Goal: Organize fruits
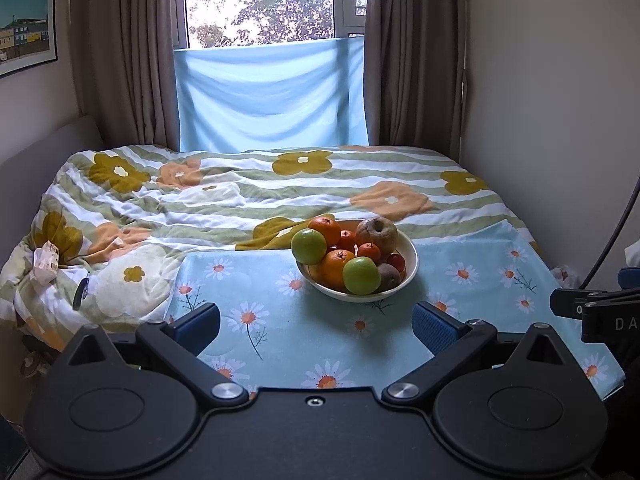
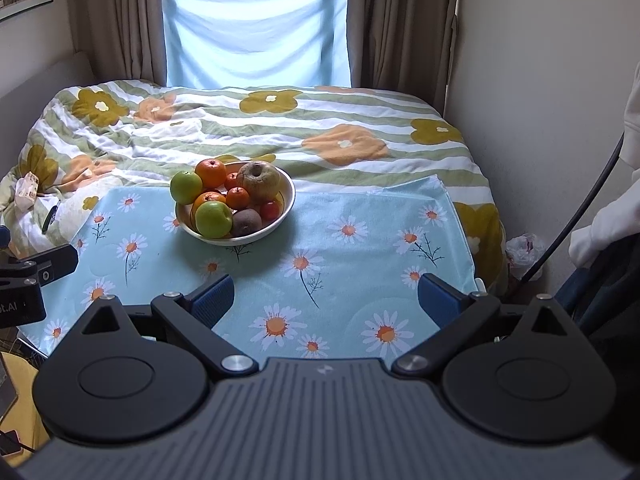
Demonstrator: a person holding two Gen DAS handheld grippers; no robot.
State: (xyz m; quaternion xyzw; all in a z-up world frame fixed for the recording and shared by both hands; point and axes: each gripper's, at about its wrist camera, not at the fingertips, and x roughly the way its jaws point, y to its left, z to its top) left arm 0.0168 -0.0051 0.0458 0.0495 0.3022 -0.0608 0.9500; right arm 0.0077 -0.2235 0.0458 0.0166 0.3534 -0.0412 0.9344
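Note:
A white bowl (image 1: 408, 276) full of fruit stands on a light blue daisy cloth (image 1: 280, 320) on the bed. It holds two green apples (image 1: 309, 246), oranges (image 1: 336, 267), small mandarins, a wrinkled brownish apple (image 1: 377, 231) and a dark kiwi-like fruit (image 1: 389, 276). My left gripper (image 1: 316, 324) is open and empty, well short of the bowl. In the right wrist view the bowl (image 2: 280, 220) sits ahead to the left, with a green apple (image 2: 213, 219) at its front. My right gripper (image 2: 326, 300) is open and empty above the cloth (image 2: 360, 248).
A flowered quilt (image 1: 200, 196) covers the bed behind the cloth. Brown curtains (image 1: 412, 60) and a window are at the back. A wall runs along the right. A small packet (image 1: 46, 264) lies at the bed's left edge. A plastic bag (image 2: 524, 250) sits by the right wall.

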